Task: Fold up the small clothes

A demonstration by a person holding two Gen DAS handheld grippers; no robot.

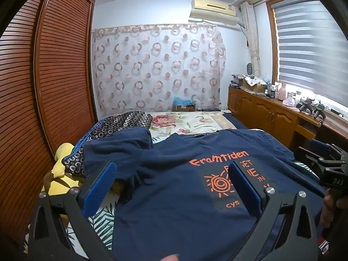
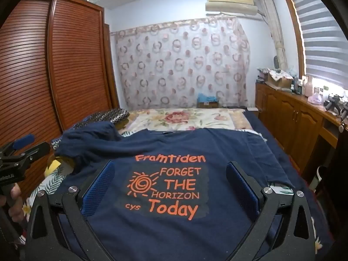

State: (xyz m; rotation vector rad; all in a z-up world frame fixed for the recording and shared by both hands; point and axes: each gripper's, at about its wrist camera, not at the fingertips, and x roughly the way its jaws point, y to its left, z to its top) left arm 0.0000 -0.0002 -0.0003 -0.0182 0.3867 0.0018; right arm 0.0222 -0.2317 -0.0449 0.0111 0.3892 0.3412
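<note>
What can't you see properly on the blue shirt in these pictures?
- Left wrist view: the right finger of the left gripper covers part of the print on the shirt.
- Both views: the shirt's bottom hem is cut off by the lower edge.
- Right wrist view: the left sleeve is bunched, so its shape is unclear.

T-shirt (image 2: 174,228): navy, orange print | bedsheet (image 2: 184,117): cream floral | wardrobe (image 2: 71,61): reddish-brown slats

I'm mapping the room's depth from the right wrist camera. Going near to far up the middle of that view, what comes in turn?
right gripper → navy T-shirt → floral bedspread → cardboard box → circle-patterned curtain
</note>
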